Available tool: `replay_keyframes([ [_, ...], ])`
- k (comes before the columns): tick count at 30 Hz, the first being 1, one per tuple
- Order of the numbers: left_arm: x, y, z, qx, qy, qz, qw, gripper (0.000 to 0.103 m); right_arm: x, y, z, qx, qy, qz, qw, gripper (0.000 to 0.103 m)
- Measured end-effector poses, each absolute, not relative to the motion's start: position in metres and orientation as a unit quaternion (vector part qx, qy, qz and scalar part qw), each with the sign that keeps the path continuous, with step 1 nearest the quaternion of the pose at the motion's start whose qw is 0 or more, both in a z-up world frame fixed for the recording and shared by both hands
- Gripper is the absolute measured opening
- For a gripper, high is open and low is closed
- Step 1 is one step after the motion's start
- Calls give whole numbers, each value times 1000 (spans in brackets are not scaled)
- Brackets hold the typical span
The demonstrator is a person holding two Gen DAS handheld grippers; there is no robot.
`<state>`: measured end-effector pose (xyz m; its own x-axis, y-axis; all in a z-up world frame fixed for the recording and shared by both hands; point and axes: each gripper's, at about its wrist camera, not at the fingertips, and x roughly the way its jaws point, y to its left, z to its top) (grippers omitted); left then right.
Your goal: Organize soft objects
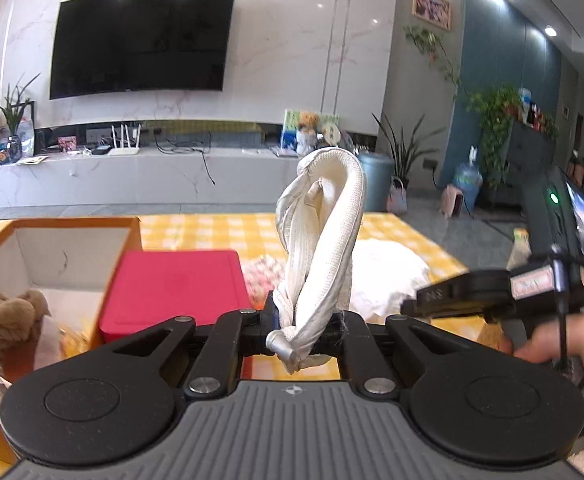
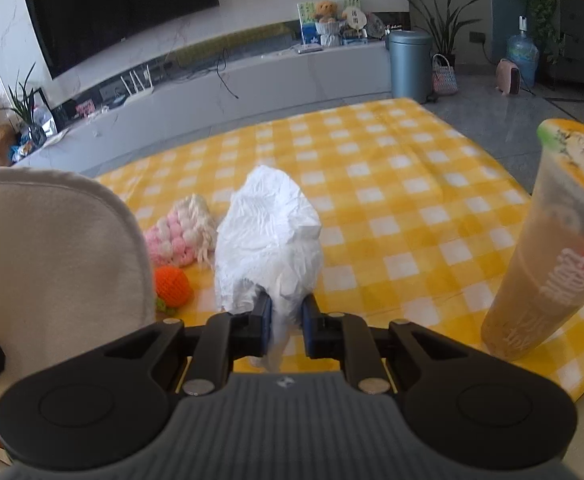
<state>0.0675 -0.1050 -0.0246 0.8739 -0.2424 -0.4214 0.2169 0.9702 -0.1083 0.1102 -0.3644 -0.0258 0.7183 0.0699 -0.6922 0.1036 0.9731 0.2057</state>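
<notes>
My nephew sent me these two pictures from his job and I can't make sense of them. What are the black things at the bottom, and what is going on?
A person holds two hand tools, each with two fingers and a camera looking along them. In the left tool's picture, the left gripper is shut on a white lace; beyond are an open box and a red lid. In the right tool's picture, the right gripper is shut on a white tissue above a yellow checked cloth. On the cloth lie a pink knit, an orange ball and a drink cup.
</notes>
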Motion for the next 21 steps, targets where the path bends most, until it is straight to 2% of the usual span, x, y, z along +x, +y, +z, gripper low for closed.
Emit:
replay_keyframes([
  [5,63,-97,-21,-46,198,-98,974,11,96,-372,-10,123,353,-18,927,14],
  [9,63,-96,-19,-48,200,-98,974,11,88,-365,-2,88,359,7,929,14],
  [17,65,-96,-20,-42,206,-97,973,11,131,-372,-45,116,395,-3,911,15],
  [18,65,-96,-20,-42,205,-97,973,11,136,-372,-46,111,392,-10,913,21],
  [20,65,-95,-19,-41,204,-97,973,11,145,-374,-46,110,376,-16,920,39],
  [21,65,-93,-20,-41,204,-98,973,11,149,-376,-47,119,371,-13,921,58],
])
